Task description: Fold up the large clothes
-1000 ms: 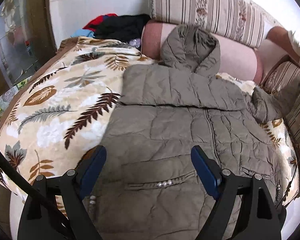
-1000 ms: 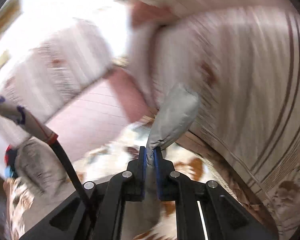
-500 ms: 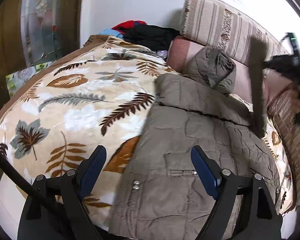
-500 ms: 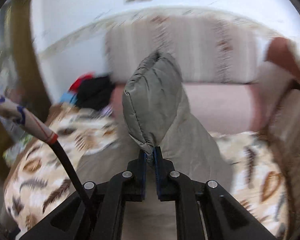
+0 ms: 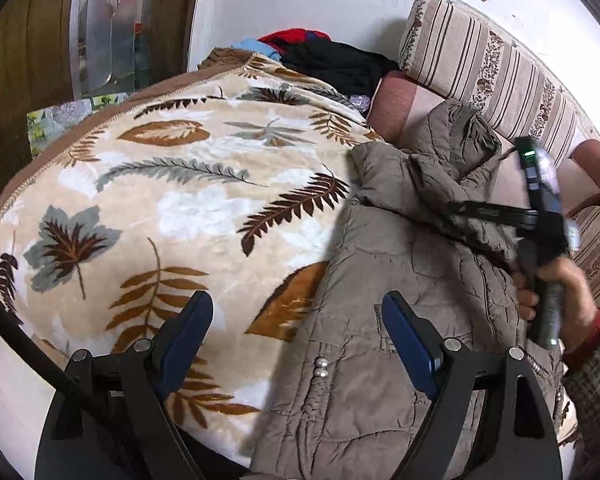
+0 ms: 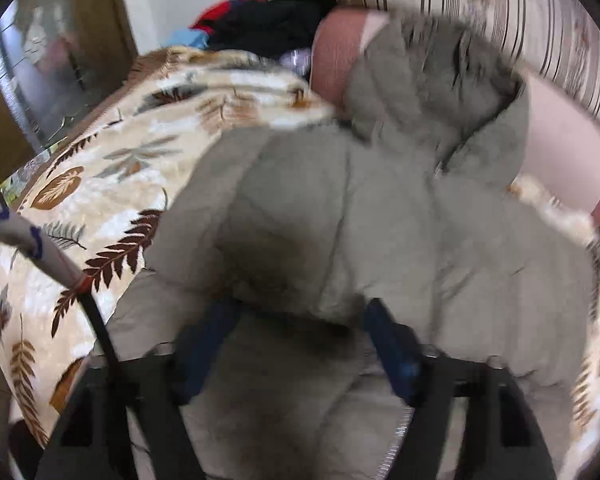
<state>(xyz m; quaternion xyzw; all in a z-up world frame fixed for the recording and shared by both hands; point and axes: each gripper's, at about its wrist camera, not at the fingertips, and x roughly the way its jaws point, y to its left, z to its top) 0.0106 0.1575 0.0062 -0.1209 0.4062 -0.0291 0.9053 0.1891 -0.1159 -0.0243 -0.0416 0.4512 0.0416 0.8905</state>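
We found the left claw (image 5: 296,344) standing wide open above the jacket's (image 5: 400,320) left hem edge, nothing between its blue pads (image 5: 408,340). The right claw (image 6: 300,344) was also spread; its jaws had just been opening, and a fold of sleeve lay between them, not pinched. That view was blurred, so we could not tell whether the pads touched the cloth. In the left wrist view the right claw's tips were smeared by motion against the jacket; only the right hand (image 5: 556,292) on its handle read clearly.

The grey-brown padded jacket lay front up on the leaf-patterned blanket (image 5: 160,200), its long axis running from the hem nearest the cameras to the hood (image 5: 456,136), which rested against the pink bolster (image 5: 396,108). One sleeve (image 6: 300,220) lay folded across the chest. The hem was cut off by the frame edge. A heap of dark and red clothes (image 5: 332,60) sat beyond the blanket, beside a striped cushion (image 5: 492,72).
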